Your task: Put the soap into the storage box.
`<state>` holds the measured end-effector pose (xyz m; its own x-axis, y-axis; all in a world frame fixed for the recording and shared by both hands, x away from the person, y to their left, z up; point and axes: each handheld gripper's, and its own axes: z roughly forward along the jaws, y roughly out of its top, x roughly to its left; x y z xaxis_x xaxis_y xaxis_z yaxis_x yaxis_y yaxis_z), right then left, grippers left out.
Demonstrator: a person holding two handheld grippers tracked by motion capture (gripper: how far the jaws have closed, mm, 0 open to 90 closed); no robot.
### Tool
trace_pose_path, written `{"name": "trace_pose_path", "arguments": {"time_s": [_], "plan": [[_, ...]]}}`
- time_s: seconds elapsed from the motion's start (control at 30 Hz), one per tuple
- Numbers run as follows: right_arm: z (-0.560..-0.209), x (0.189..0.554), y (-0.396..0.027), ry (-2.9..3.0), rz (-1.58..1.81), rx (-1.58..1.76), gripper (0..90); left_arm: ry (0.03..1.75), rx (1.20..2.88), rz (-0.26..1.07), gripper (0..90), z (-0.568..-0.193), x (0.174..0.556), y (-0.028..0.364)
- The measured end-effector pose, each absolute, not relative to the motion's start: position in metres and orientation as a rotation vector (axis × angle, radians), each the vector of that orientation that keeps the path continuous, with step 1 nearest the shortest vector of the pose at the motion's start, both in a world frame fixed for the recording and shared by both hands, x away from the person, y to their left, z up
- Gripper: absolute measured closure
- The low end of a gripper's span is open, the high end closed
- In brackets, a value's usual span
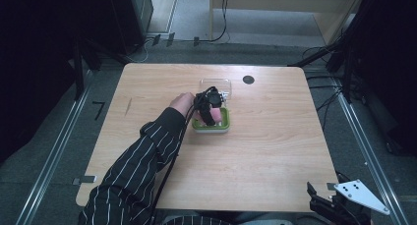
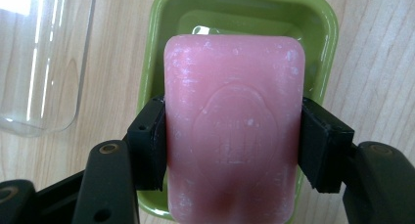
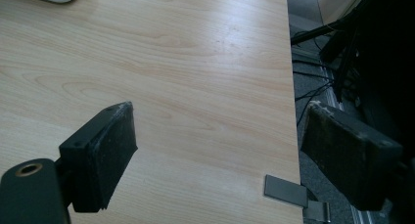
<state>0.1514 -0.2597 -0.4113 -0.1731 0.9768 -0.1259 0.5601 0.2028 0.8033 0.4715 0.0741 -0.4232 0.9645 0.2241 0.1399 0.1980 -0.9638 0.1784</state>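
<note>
A pink bar of soap [image 2: 232, 126] is clamped between the two black jaws of my left gripper [image 2: 230, 145], which is shut on it. The bar hangs just over a green soap dish [image 2: 323, 33]. In the high view the left gripper [image 1: 209, 109] sits above the green dish [image 1: 223, 124] near the table's middle. A clear plastic lid [image 2: 39, 62] lies on the wood beside the dish; from the high view the lid [image 1: 216, 83] is just behind it. My right gripper [image 3: 218, 150] stands open over the table's near right corner, and shows in the high view as right gripper [image 1: 339, 203].
The wooden table [image 1: 275, 146] has a small dark round disc [image 1: 248, 79] at the back. Its right edge [image 3: 292, 111] drops to a grey floor with cables [image 3: 318, 82]. A metal bracket [image 3: 286, 190] sits at that edge.
</note>
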Motion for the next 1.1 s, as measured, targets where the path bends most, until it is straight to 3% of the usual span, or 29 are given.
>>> {"name": "trace_pose_path", "arguments": {"time_s": [1.1], "plan": [[-0.411, 0.149, -0.26, 1.817, 0.808, 1.445, 13.5, 0.268, 2.968, 0.264, 38.5, -0.435, 0.475, 0.073]]}}
